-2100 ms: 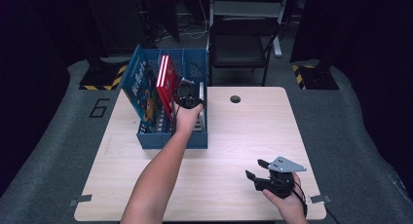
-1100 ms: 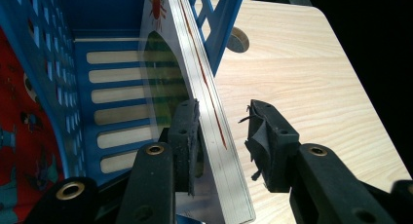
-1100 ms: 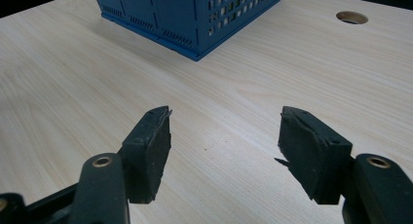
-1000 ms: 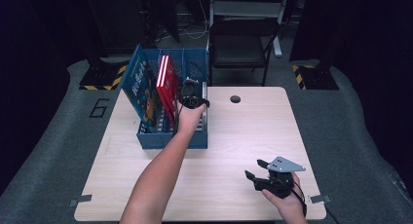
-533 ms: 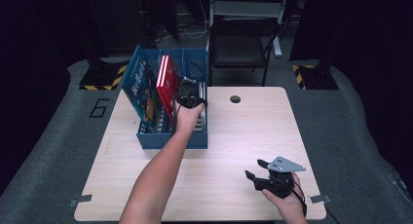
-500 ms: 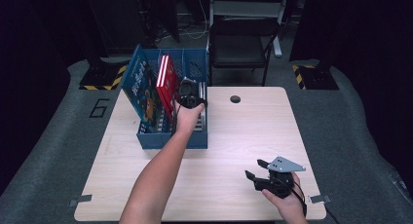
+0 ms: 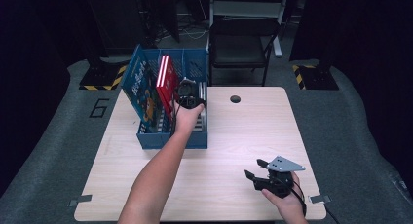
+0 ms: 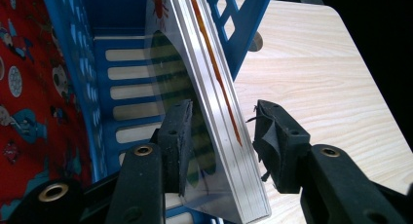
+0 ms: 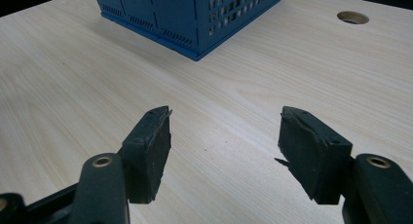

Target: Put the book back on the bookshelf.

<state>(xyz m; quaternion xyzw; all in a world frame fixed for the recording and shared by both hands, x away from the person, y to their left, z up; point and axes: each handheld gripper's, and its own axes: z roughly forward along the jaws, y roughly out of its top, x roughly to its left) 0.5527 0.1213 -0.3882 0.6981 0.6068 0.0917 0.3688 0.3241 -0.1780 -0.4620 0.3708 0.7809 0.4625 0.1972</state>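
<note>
The left forearm (image 7: 156,180) reaches forward, its hand (image 7: 187,114) carrying the left gripper (image 8: 221,136), whose jaws have just been opening and stand apart. The right hand (image 7: 285,204) rests low, the right gripper (image 9: 224,141) spread wide, seemingly level.

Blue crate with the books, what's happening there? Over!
Left gripper opening around the thin book, right pad clear. Book leaning inside blue crate. Right gripper open over bare table. Nothing blocking.

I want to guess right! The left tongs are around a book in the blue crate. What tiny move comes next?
Probably lifting the left tongs straight up and away. They have just been opening, a gap shows beside the book, and it leans in the blue crate.
</note>
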